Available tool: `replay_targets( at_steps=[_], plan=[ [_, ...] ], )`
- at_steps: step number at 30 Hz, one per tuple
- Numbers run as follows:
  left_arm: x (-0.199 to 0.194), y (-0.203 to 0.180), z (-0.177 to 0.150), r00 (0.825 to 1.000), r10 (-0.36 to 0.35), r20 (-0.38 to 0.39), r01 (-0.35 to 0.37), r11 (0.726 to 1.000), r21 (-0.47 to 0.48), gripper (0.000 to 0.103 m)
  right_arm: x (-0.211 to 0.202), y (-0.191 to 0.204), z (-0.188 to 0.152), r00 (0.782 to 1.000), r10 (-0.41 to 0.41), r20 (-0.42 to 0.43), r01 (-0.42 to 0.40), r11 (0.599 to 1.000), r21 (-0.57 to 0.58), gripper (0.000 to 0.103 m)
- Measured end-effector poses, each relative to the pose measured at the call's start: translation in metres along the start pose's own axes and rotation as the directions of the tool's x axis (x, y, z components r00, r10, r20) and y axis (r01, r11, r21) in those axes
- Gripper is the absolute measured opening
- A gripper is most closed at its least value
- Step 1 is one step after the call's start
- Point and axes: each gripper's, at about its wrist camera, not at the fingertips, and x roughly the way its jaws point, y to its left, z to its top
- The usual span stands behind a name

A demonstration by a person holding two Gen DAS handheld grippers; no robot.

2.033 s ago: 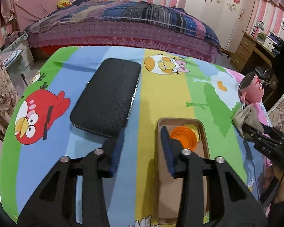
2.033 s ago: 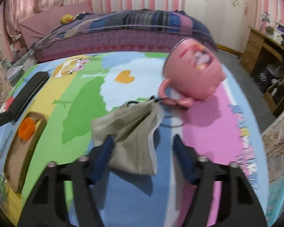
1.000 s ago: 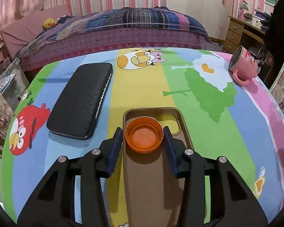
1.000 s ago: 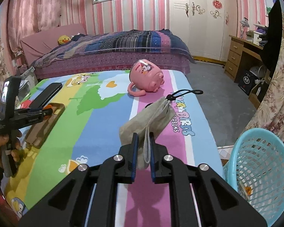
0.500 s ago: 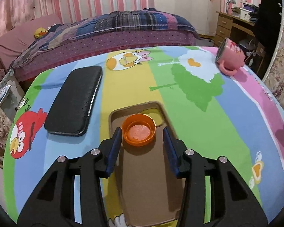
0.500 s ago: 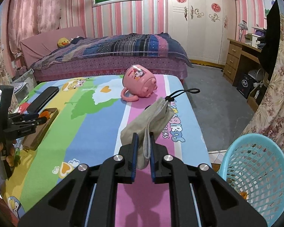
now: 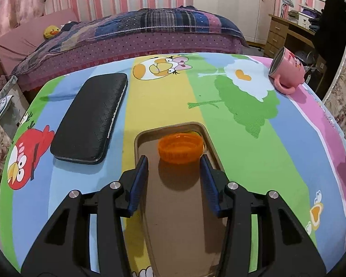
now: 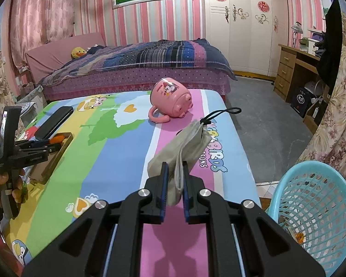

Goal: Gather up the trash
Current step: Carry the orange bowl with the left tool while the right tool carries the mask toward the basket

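Left wrist view: the left gripper (image 7: 174, 161) is hovering over the long shallow brown metal tray (image 7: 210, 138) on the cartoon-print striped table cover (image 7: 253, 150), pointing steeply down. Its jaws are standing moderately apart and have just been opening; the round orange plastic cap (image 7: 180, 147) is sitting in the tray just ahead of the tips, not pinched, with the right tip close beside its edge. The cap is probably the next piece of trash, so the jaws are framing it. The black textured rectangular case (image 7: 90, 117) is lying beside the tray on the left, and the pink cartoon mug (image 7: 287, 70) is tipped on its side at the far right edge.

Right wrist view: the right gripper (image 8: 174, 184) is pinching the grey-beige drawstring cloth pouch (image 8: 186, 145) in narrow jaws, lifted clear of the cover, its black cord loop (image 8: 221, 113) sticking out ahead. The gripper is angled down, near the table's right edge. The light blue plastic mesh basket (image 8: 311, 198) is standing on the floor at lower right, so the pouch is likely being held ready to drop there. A hand (image 8: 2, 184) is gripping the left gripper's handle at far left.
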Motion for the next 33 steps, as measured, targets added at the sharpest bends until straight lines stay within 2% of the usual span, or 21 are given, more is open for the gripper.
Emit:
replay_targets(
  at_steps=[10,14,17,20,27,33],
  plan=[
    [0.008,0.002,0.007,1.0,-0.012,-0.002,0.012,1.0,-0.02,0.046,0.002,0.003,-0.001,1.0,0.002,-0.009,-0.002,1.0,-0.011,0.011],
    [0.007,0.0,0.008,1.0,-0.02,0.001,0.02,1.0,-0.007,0.039,0.001,0.003,-0.001,1.0,0.001,-0.01,-0.001,1.0,-0.019,0.011],
    [0.0,-0.004,0.009,1.0,0.009,0.016,-0.009,1.0,0.011,0.039,-0.003,0.001,0.0,1.0,0.003,-0.004,-0.003,1.0,-0.02,0.011],
    [-0.019,-0.011,0.012,0.998,0.005,0.057,-0.005,1.0,0.01,0.039,-0.011,-0.006,0.001,1.0,0.005,0.011,-0.005,1.0,-0.011,0.011],
    [-0.082,-0.063,0.02,0.977,-0.041,0.209,0.033,0.999,0.038,0.039,-0.05,-0.036,-0.001,0.997,-0.028,0.067,0.026,0.999,0.035,0.011],
    [-0.11,-0.12,0.018,0.956,-0.126,0.264,0.113,0.991,0.066,0.039,-0.093,-0.085,-0.005,0.987,-0.093,0.133,0.078,0.99,0.114,0.011]
  ],
)
